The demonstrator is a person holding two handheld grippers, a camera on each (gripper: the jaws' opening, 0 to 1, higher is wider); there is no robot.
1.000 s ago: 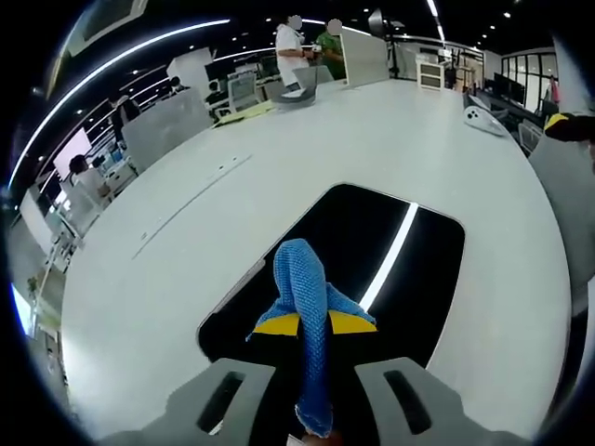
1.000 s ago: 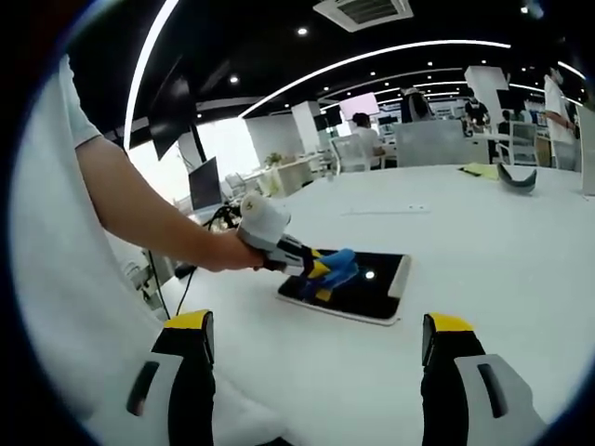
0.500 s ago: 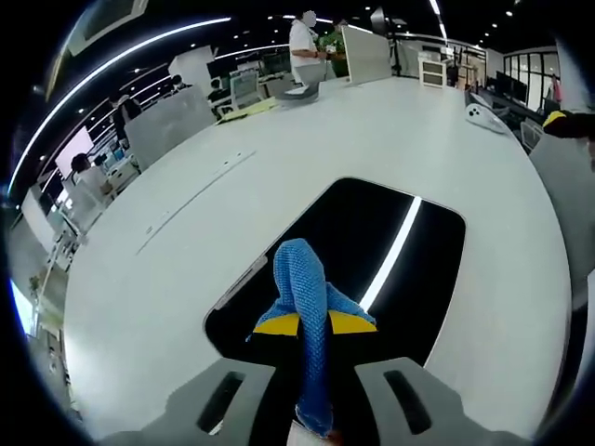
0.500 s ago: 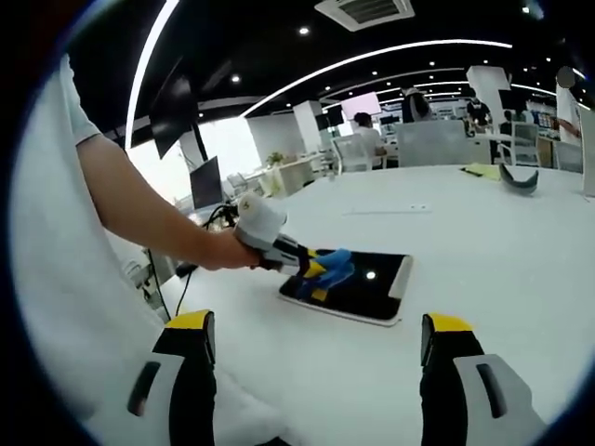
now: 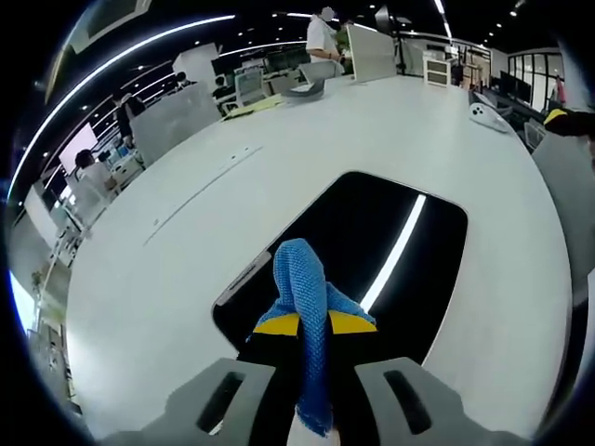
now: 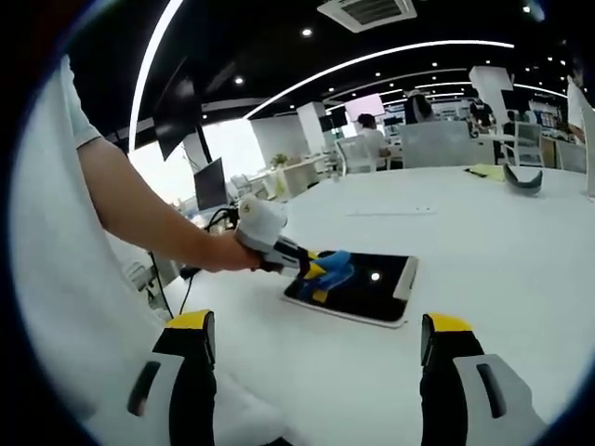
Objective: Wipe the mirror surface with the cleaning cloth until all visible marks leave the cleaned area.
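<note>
Mirror [image 5: 400, 232]: lies flat on the white table [image 5: 167, 279], dark glass reflecting a ceiling light strip; in the right gripper view it sits mid-table [image 6: 363, 293], well ahead of that gripper.
Long axis: in the left gripper view it runs from the near corner by the cloth away and to the right, so most of the glass lies ahead of the jaws.
Cloth [image 5: 307, 307]: blue, folded, its tip over the near end of the mirror; whether it presses on the glass I cannot tell.
Left gripper [image 5: 314, 325]: jaws pressed together on the cloth, held in a person's hand [image 6: 218, 255] at the mirror's near edge.
Right gripper [image 6: 316, 348]: jaws spread wide, holding nothing, hanging above bare table.
Nearer hand: the left, already at the mirror.
Next move, as I judge it: a stroke forward along the long axis.
Marks: none I can make out on the glass.
</note>
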